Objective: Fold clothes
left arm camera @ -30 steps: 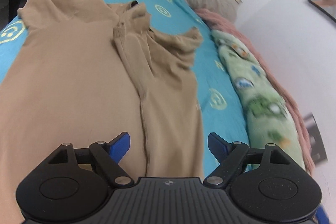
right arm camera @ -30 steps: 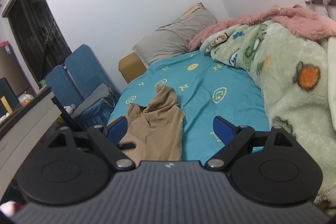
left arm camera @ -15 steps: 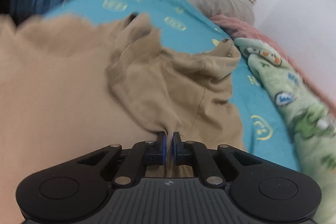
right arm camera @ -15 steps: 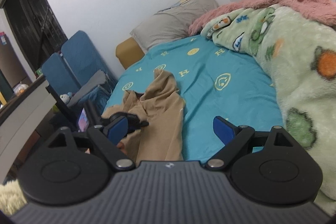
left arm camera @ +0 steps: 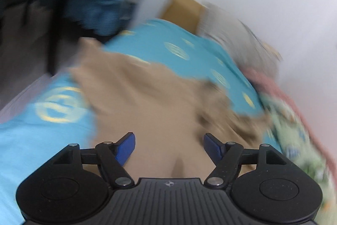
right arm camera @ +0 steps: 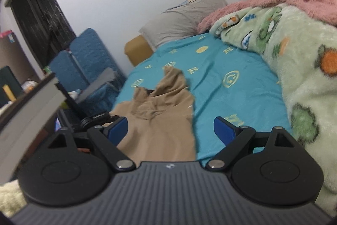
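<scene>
A home bedroom. A bed (right arm camera: 242, 77) with a teal patterned sheet fills the middle of the frame. A grey pillow (right arm camera: 183, 18) and fleece blanket (right arm camera: 299, 52) lie at upper right.

Your left wrist view is smeared with motion blur, so the tan shirt (left arm camera: 151, 102) is just a soft brown patch there and you can't make out its collar, seams or edges, and the yellow prints on the blue sheet (left arm camera: 42, 140) are streaks. In your right wrist view the near end of the shirt is hidden behind the right gripper (right arm camera: 170, 129) body, and the left gripper (right arm camera: 95, 119) only peeks out past the blue left finger, too covered to tell how its jaws stand. The green blanket (right arm camera: 294, 60) runs off the right edge.
</scene>
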Demonstrator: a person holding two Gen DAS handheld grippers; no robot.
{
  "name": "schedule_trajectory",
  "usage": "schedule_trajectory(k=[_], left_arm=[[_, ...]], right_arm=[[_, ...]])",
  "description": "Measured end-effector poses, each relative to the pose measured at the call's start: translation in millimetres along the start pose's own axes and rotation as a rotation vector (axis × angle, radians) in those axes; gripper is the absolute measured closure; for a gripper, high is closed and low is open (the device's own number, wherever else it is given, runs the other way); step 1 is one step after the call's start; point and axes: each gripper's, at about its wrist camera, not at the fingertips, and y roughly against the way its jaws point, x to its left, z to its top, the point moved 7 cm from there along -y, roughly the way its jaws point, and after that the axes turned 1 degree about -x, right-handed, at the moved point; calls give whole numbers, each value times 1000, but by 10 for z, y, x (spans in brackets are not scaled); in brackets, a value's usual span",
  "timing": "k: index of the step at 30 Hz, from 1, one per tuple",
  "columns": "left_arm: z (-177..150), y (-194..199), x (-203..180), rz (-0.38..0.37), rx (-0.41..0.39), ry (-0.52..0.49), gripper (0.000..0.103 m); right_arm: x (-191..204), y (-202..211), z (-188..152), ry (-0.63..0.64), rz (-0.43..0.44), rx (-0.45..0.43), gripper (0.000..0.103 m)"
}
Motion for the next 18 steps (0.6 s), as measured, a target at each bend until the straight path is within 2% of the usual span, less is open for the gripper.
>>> schedule_trajectory(k=[4, 7, 9, 14, 15, 17, 18], left_arm=[[353, -21, 802, 14, -49, 230, 31], [458, -239, 1152, 6, -36, 345, 32], [540, -400, 1266, 2, -50, 374, 33], [748, -713, 1308, -2, -94, 340, 33], [781, -760, 1305, 0, -91, 334, 38], [845, -852, 1279, -4, -77, 320, 57], [884, -901, 1249, -19, -61, 311, 76]], right_arm=[[2, -38, 7, -7, -9, 17, 13], [-21, -189, -27, -31, -17, 58, 13], [-35, -289, -50, -47, -23, 85, 13], [-52, -469, -118, -55, -46, 135, 13], [-53, -497, -131, -54, -51, 144, 13], [-55, -553, -156, -52, -60, 160, 13], [-57, -561, -159, -55, -60, 162, 13]])
